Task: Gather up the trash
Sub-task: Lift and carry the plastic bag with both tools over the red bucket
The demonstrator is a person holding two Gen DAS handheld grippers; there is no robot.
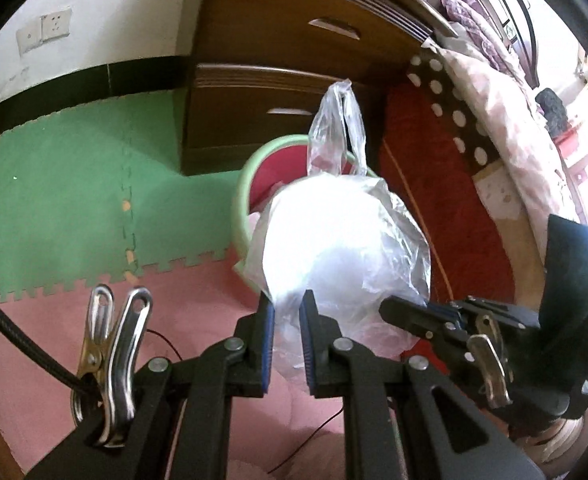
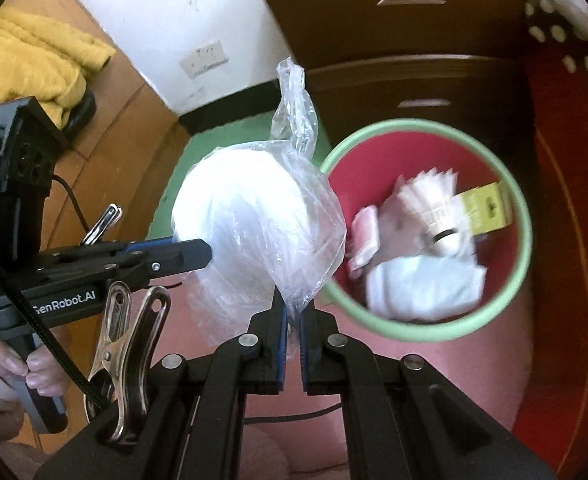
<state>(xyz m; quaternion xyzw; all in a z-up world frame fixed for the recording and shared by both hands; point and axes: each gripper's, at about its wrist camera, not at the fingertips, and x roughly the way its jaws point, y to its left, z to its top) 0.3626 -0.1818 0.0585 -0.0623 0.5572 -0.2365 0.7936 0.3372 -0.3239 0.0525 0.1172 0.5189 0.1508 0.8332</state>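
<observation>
Both grippers hold one clear plastic bag. Left gripper [image 1: 287, 312] has its jaws almost shut, and a thin bit of the bag [image 1: 334, 236] is pinched between its blue pads [image 1: 270, 344]. In the right wrist view the right gripper [image 2: 293, 320] is nearly closed too, and it nips the bag [image 2: 254, 220] at its lower edge.

The bag is puffed up and looks white inside. What is in it I cannot tell. Its two handles stick up in a twist at the top. The bag hangs in the air between the two grippers — it does not touch the floor.

Just beside the bag is a bin [image 2: 522, 216] with a green rim and a red inside. In the right wrist view the bag is left of the bin, and part of it covers the rim. Inside the bin lie a white shuttlecock [image 2: 434, 204], some white paper [image 2: 422, 284] and a yellow-green card [image 2: 486, 208].

The bin stands on a floor mat [image 1: 54, 200] that is green in one part and pink in another. Behind the bin is a brown drawer chest [image 1: 274, 88]. A red rug [image 1: 446, 200] lies to the right of it.

A hand [image 2: 34, 372] grips the handle of the left gripper — you can see its fingers in the right wrist view. A yellow cloth [image 2: 34, 56] lies up in the far corner.
</observation>
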